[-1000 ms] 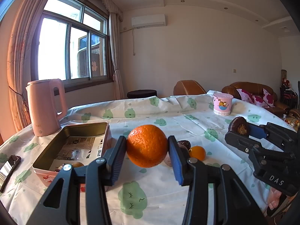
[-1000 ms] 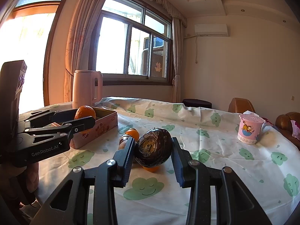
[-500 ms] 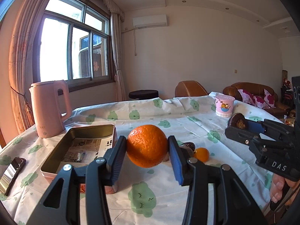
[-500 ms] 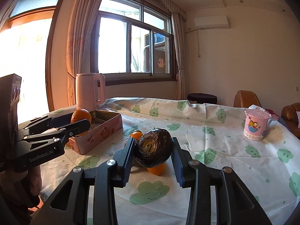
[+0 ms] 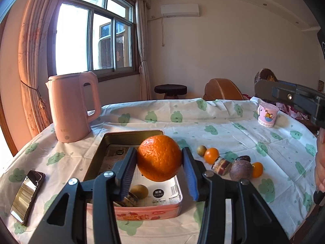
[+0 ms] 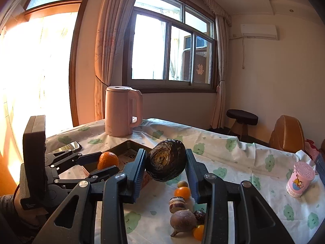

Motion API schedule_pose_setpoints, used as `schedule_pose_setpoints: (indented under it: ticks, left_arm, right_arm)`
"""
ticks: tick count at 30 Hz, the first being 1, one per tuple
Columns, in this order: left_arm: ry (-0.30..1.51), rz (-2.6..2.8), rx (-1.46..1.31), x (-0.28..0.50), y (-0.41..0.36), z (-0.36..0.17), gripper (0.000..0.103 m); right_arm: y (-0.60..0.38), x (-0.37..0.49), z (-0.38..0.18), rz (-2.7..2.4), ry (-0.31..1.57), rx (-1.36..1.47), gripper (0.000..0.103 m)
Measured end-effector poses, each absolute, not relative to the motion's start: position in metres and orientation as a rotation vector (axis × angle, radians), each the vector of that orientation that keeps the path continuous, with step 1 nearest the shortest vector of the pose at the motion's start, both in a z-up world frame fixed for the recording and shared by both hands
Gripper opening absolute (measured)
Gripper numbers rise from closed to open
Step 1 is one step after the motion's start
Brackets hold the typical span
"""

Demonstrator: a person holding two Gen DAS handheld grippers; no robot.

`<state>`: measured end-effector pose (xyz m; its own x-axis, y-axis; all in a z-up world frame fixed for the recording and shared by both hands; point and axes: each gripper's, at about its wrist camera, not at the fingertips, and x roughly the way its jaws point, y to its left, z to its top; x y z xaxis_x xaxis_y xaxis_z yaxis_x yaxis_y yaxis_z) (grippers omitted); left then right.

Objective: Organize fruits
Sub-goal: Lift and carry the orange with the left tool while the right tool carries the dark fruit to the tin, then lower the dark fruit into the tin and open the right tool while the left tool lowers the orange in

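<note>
My left gripper point(image 5: 159, 161) is shut on a large orange point(image 5: 159, 158) and holds it above the near end of an open pink tin box point(image 5: 142, 211). The box holds a small green-brown fruit point(image 5: 141, 191) and something dark beside it. My right gripper point(image 6: 165, 163) is shut on a dark wrinkled fruit point(image 6: 166, 163), held high above the table. It shows in the left wrist view point(image 5: 264, 75) at the upper right. On the cloth to the right of the box lie several loose small fruits, among them a small orange one point(image 5: 211, 155) and a brown round one point(image 5: 241, 170).
A pink kettle point(image 5: 71, 107) stands behind the box at the left. A phone point(image 5: 27, 196) lies near the table's left edge. A pink cup point(image 5: 267, 116) stands at the far right. The table has a white cloth with green clouds point(image 5: 182, 118).
My left gripper has carried the orange left and forward until it hangs over the tin box. My right gripper has lifted the dark fruit higher and turned left toward the box.
</note>
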<state>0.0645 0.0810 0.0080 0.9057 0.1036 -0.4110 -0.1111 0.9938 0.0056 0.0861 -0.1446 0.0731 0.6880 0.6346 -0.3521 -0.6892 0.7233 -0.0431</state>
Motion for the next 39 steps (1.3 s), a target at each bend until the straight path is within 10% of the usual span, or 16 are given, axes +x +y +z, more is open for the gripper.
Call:
schedule_pose_setpoints:
  ticks: [39]
  left_arm:
    - [0.664,0.219,-0.063,0.140,0.169,-0.030,0.047]
  right_arm:
    - [0.001,0.181,-0.020,0.796,0.667,-0.250,0.040]
